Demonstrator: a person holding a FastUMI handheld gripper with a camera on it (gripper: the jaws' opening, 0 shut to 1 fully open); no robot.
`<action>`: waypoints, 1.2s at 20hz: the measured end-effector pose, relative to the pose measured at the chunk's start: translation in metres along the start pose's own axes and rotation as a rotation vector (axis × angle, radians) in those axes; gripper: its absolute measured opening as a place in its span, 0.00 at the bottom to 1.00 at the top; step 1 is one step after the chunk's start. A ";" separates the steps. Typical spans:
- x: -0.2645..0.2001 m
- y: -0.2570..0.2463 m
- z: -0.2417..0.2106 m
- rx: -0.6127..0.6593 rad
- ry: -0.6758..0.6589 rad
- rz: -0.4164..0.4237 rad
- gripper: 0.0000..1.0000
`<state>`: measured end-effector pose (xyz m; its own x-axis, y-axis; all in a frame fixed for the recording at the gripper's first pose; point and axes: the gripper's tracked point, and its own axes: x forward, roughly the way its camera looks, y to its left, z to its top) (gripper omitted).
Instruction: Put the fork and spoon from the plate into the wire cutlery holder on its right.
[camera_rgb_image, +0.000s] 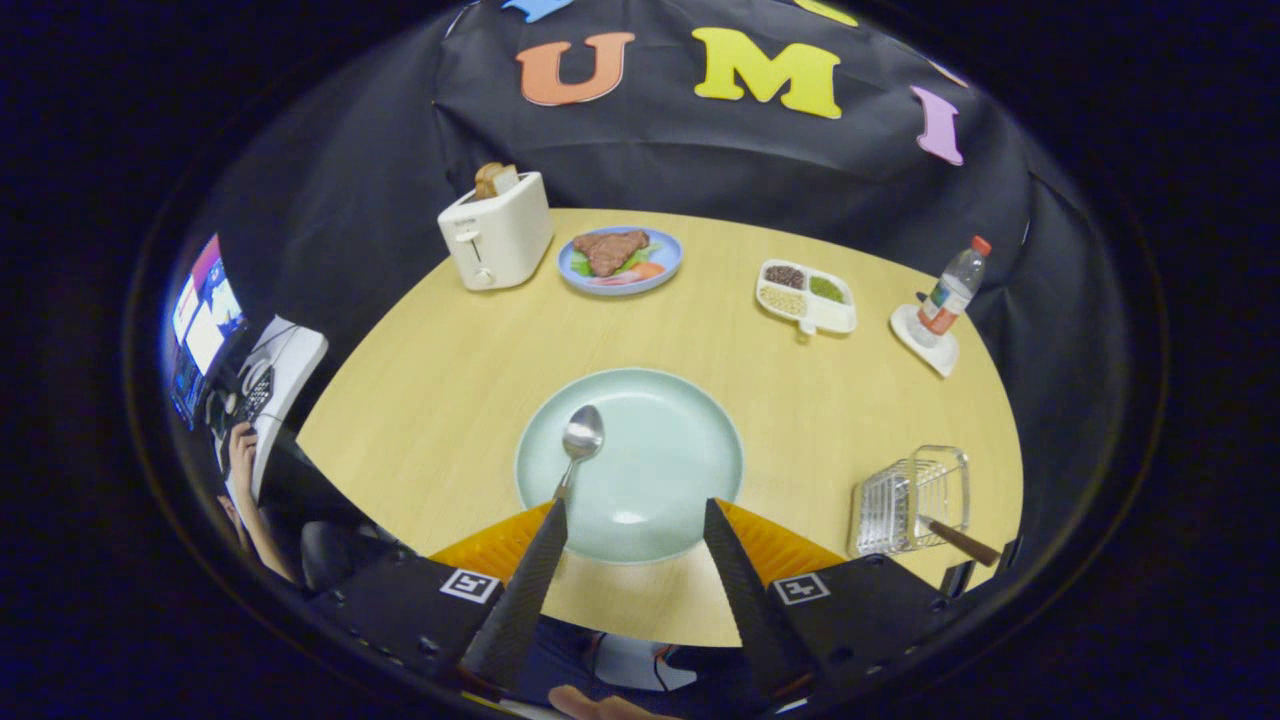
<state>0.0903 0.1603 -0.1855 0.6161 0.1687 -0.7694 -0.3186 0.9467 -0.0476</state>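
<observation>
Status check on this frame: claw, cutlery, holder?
Claw open, empty, over plate near edge. Spoon on plate by left finger. One handle already in wire holder. Path clear.

Toaster (497, 238), meat plate (620, 261), divided snack tray (806, 296), bottle (951, 290) along table's (420, 400) far side.

No readable text or labels.

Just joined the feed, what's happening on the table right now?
A person's handheld gripper hovers over the near edge of the pale green plate, jaws spread wide and gripping nothing. A spoon lies on the plate's left side, its handle running toward the left jaw. The wire cutlery holder to the right of the plate already has a brown-handled utensil sticking out of it. The spoon is not yet picked up.
</observation>
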 end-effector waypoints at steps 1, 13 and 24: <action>0.010 0.008 -0.003 0.009 0.020 0.012 0.84; 0.090 0.042 -0.026 0.130 0.196 0.010 0.54; 0.098 0.049 -0.033 0.119 0.253 0.039 0.04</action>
<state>0.1116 0.2139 -0.2845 0.4008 0.1460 -0.9045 -0.2426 0.9689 0.0488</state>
